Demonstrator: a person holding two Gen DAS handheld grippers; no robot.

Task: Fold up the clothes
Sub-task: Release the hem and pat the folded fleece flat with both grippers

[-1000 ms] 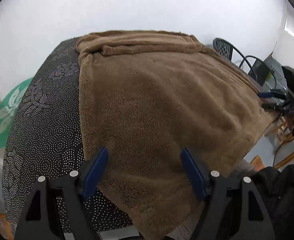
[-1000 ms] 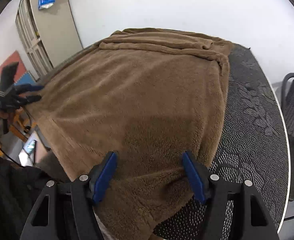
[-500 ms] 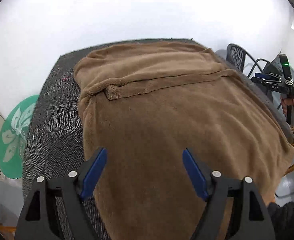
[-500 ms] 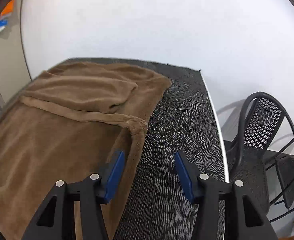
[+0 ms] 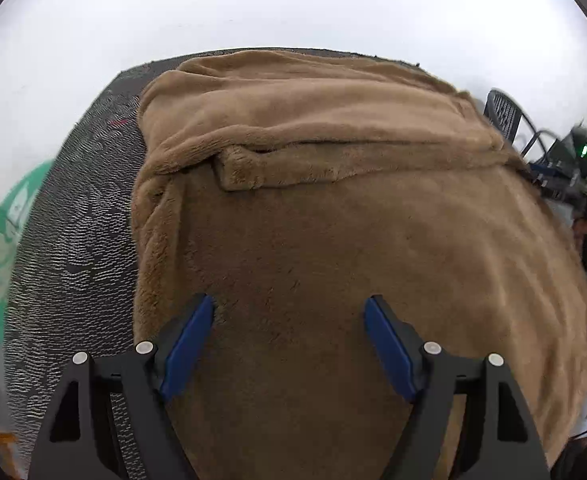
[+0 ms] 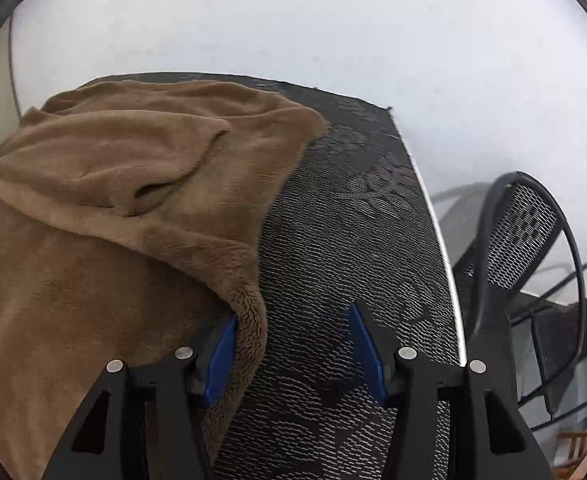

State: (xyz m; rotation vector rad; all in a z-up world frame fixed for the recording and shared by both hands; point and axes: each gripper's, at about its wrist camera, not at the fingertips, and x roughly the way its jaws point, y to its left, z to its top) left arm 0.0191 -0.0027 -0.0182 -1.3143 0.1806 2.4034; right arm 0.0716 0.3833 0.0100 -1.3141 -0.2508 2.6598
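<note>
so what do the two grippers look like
Both match: the left gripper and right gripper each have black angular frames with triangular cut-outs, round silver screw heads, and flat blue pads lining the jaws. The left camera also shows a green light on the right one.

Ahead of your left tongs (image 5: 289,312) the brown fleece garment (image 5: 333,220) fills the way, with a thick folded ridge (image 5: 293,168) beyond; bare tablecloth (image 5: 73,220) lies open to their left. Your right tongs (image 6: 293,320) have clear tablecloth between and ahead, fleece crowding the left finger (image 6: 221,356), a mesh chair (image 6: 521,224) standing right.
</note>
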